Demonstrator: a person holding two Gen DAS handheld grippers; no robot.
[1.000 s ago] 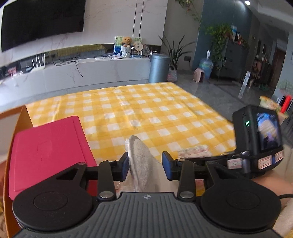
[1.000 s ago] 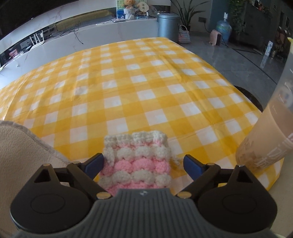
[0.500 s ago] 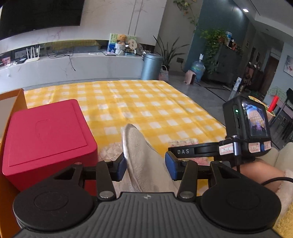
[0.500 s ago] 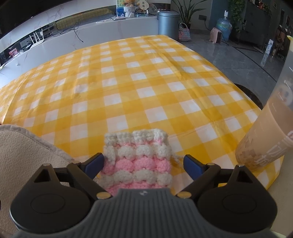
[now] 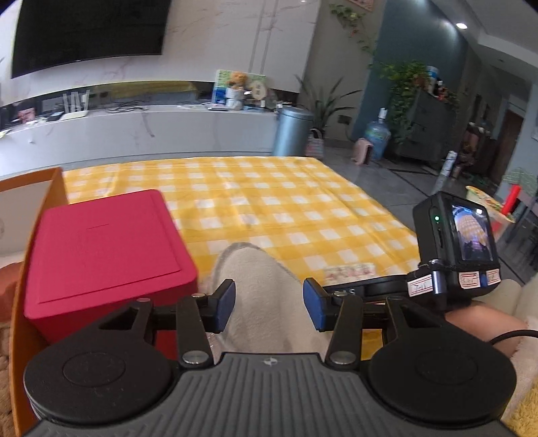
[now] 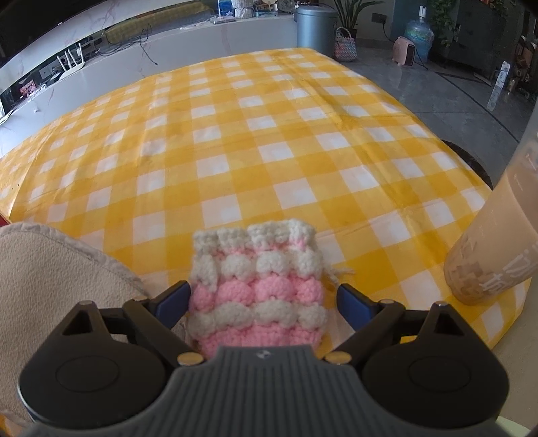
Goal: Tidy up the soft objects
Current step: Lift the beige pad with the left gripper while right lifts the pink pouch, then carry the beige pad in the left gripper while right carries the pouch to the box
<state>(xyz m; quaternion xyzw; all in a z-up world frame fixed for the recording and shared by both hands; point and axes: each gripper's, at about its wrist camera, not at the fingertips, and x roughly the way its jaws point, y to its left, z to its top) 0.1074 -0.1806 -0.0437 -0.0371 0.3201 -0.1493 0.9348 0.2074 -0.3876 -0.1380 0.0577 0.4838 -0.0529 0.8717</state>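
A soft beige cloth is seen between the spread fingers of the left gripper, with gaps on both sides. A pink and white knitted pouch is laid on the yellow checked cloth, between the wide fingers of the right gripper, with the left finger just beside it

We note a yellow-and-white checked tablecloth covering the table. A red box stands on its left side, beside an orange panel. A cup of beige drink stands at the cloth's right edge. Beyond the table we see a white counter, with a wall-mounted screen above it and a teddy bear on it. A grey bin, a water bottle and potted plants stand farther right.
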